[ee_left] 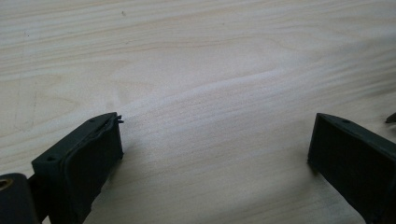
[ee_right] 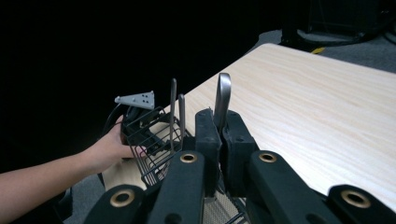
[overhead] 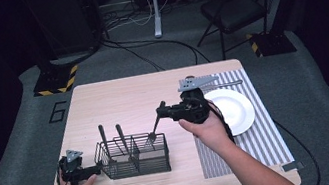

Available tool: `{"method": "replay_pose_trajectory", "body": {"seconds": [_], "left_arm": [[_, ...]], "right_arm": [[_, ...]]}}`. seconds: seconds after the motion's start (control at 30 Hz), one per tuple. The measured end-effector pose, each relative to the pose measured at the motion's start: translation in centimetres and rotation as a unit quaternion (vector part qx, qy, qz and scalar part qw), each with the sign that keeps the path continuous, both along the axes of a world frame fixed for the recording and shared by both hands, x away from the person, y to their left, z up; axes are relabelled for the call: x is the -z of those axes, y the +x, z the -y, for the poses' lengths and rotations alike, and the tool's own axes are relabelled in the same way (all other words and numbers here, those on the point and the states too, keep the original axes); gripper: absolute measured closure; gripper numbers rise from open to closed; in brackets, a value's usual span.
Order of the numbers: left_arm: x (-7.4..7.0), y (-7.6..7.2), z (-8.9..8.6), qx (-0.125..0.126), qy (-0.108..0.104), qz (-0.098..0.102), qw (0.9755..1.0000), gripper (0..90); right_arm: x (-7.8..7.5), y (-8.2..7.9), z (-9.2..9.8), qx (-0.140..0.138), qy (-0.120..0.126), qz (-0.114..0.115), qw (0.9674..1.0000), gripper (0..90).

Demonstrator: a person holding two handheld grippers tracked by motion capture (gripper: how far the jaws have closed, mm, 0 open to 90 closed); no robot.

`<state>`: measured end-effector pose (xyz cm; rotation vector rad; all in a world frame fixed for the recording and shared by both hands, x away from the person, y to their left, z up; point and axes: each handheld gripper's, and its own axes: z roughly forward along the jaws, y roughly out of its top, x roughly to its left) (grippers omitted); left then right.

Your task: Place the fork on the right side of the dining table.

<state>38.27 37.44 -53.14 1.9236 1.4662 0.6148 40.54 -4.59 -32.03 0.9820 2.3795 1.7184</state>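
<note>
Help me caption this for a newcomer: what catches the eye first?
The right gripper holds a fork by its handle, tines at the right end of the black wire caddy mid-table. Two more utensil handles stand in the caddy, which the left gripper meets at its left end. A white plate sits on the striped placemat, right.

The table (overhead: 118,100) is lit from above, while the surrounding room is left nearly black. A soft shadow is cast beneath the basket (overhead: 133,158). In the left gripper view, the wood grain is rendered sharply and the near jaws are blurred. In the right gripper view, the background is underexposed.
</note>
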Motion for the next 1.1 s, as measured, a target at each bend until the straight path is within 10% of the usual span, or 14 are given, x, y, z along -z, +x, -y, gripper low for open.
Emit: {"method": "replay_pose_trajectory", "body": {"seconds": [1.1], "left_arm": [[0.0, 0.0, 0.0, 0.000, 0.000, 0.000, 1.0000, 2.5]], "right_arm": [[-1.7, 1.8, 5.6, 0.089, 0.019, 0.011, 0.9958, 86.8]]}}
